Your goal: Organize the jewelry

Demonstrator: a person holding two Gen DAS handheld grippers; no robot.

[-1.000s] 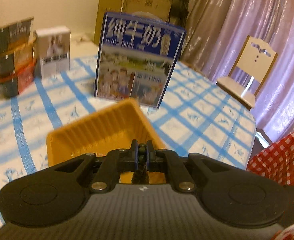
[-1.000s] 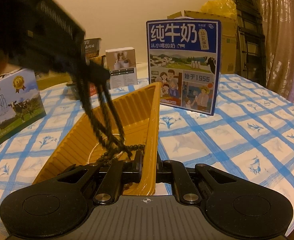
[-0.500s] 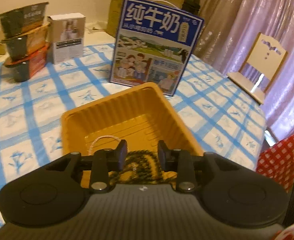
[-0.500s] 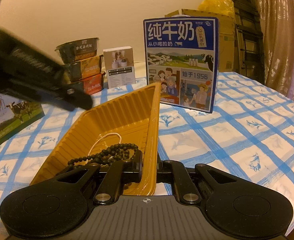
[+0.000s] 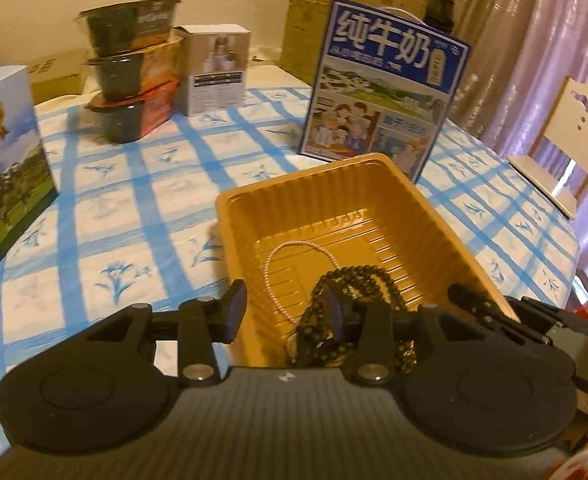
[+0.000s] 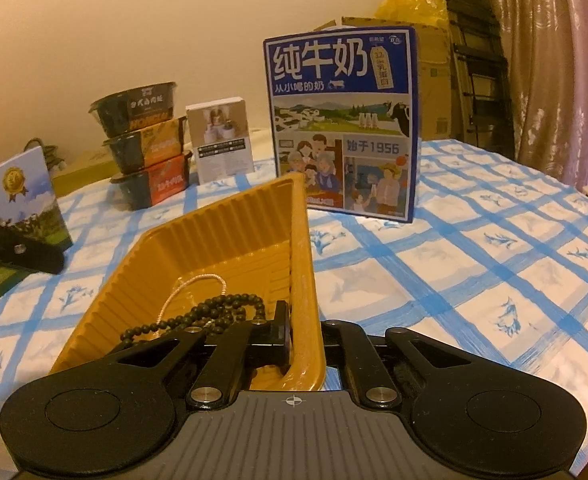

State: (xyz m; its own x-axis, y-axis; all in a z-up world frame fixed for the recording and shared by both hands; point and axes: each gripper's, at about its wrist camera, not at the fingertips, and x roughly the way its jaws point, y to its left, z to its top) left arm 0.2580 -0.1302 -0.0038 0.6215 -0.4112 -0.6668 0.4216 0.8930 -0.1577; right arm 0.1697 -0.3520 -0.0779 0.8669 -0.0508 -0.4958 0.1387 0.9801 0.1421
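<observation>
A ribbed yellow plastic tray point(image 5: 334, 196) sits on the blue-checked tablecloth; it also shows in the right wrist view point(image 6: 222, 232). Inside it lie a black bead necklace point(image 5: 358, 280) and a thin pale pearl-like chain point(image 5: 294, 246), both also seen in the right wrist view: the black beads point(image 6: 222, 308) and the pale chain point(image 6: 198, 280). My left gripper point(image 5: 284, 312) is open and empty, over the tray's near left wall. My right gripper point(image 6: 306, 336) is shut on the tray's right wall at its near corner.
A blue milk carton box point(image 5: 382, 84) stands just behind the tray. Stacked instant-food bowls point(image 5: 134, 68) and a small white box point(image 5: 218, 68) stand at the back left. Another milk box point(image 5: 2, 152) is at the far left. A chair point(image 5: 566, 132) stands past the table's right edge.
My left gripper released the black bead necklace into the tray, opened wide and drew back to the left. My right gripper kept its hold on the tray wall.
</observation>
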